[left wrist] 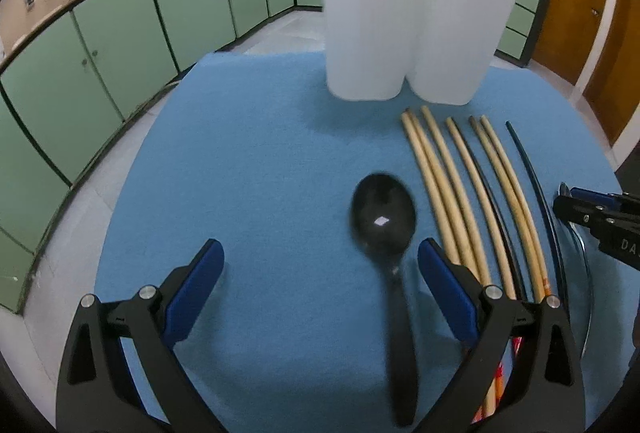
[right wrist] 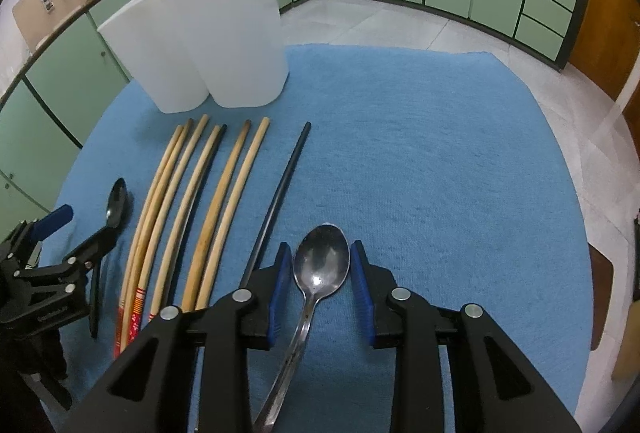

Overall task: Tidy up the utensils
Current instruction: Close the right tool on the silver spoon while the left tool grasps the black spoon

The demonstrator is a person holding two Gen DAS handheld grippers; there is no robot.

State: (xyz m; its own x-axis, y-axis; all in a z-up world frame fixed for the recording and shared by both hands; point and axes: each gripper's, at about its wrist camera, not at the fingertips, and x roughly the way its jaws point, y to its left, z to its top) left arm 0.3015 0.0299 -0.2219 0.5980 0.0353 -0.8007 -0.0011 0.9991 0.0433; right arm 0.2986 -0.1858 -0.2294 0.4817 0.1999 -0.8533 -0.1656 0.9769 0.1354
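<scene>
A black spoon [left wrist: 384, 217] lies on the blue cloth [left wrist: 256, 161] between the wide-open fingers of my left gripper [left wrist: 320, 265], nearer the right finger. It also shows in the right wrist view [right wrist: 118, 203]. A steel spoon [right wrist: 322, 265] lies between the fingers of my right gripper [right wrist: 318, 269], which stands partly open around its bowl without touching. Several wooden chopsticks [left wrist: 460, 185] and black ones [right wrist: 276, 193] lie side by side between the spoons. A white two-compartment holder [left wrist: 404, 25] stands at the cloth's far side, also in the right wrist view [right wrist: 208, 41].
The cloth covers a round table. Green cabinets [left wrist: 120, 45] line the room behind it. A wooden door [left wrist: 580, 13] is at the right. My left gripper shows at the left edge of the right wrist view [right wrist: 52, 265].
</scene>
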